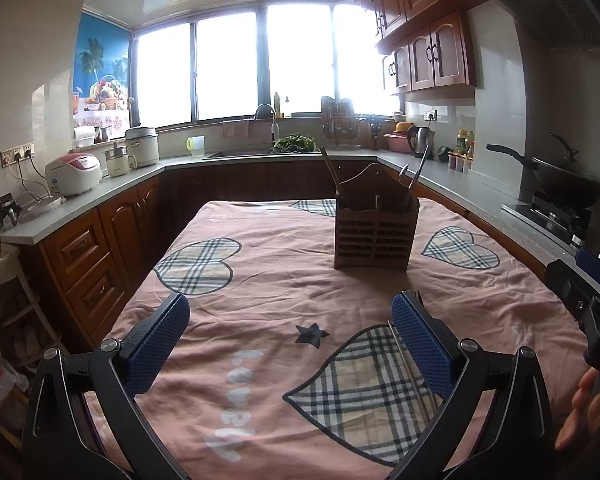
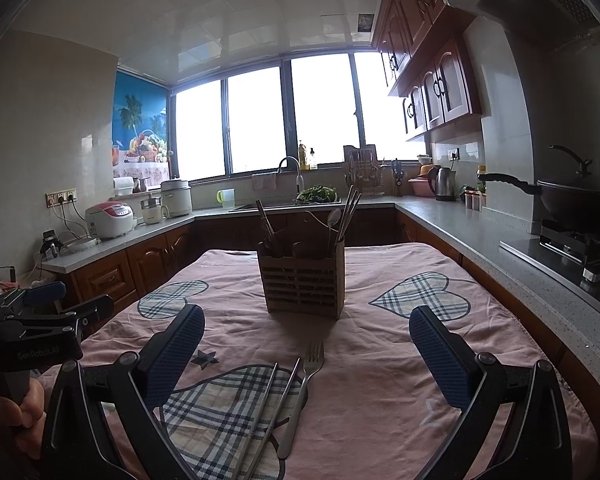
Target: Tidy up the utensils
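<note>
A slatted wooden utensil holder point(image 1: 374, 236) point(image 2: 303, 283) stands upright on the pink cloth, with chopsticks and a spoon point(image 2: 333, 218) sticking out. A metal fork point(image 2: 300, 396) and two metal chopsticks point(image 2: 266, 416) lie flat on the cloth in front of it, between my right gripper's fingers. My right gripper point(image 2: 306, 344) is open and empty above them. My left gripper point(image 1: 290, 324) is open and empty to the left; a chopstick point(image 1: 404, 354) shows by its right finger. The right gripper shows at the left wrist view's right edge point(image 1: 580, 292).
The table wears a pink cloth point(image 1: 260, 280) with plaid hearts. Kitchen counters run round three sides: rice cookers point(image 1: 74, 172) left, sink point(image 1: 260, 152) at the back, kettle point(image 1: 420, 140) and a wok point(image 1: 568, 184) on the stove right.
</note>
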Demonstrator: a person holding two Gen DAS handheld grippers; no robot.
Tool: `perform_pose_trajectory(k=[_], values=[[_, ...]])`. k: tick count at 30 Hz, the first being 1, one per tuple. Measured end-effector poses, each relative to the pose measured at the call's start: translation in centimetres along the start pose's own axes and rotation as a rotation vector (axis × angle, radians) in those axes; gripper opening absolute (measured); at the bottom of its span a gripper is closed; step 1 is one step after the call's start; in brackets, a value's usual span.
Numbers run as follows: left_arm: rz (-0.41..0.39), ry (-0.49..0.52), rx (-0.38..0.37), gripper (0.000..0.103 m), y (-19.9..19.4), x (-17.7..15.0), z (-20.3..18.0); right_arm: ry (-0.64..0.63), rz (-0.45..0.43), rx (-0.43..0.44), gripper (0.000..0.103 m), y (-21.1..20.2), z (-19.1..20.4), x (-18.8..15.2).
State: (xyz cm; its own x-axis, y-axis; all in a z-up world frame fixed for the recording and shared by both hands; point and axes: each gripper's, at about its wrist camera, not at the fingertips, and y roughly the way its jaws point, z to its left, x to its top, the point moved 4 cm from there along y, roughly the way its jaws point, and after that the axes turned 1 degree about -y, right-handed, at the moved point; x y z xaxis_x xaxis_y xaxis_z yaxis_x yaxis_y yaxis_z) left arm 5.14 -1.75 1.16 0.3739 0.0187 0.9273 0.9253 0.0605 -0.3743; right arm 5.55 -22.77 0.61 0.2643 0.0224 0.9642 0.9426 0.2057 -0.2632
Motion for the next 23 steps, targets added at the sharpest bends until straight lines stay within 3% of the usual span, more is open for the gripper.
perform_pose_trajectory(k=[23], values=[[0.006, 0.016, -0.022, 0.103, 2.2, 1.5, -0.8, 0.013, 0.027, -0.016, 0.103, 2.4, -1.0, 0.4]])
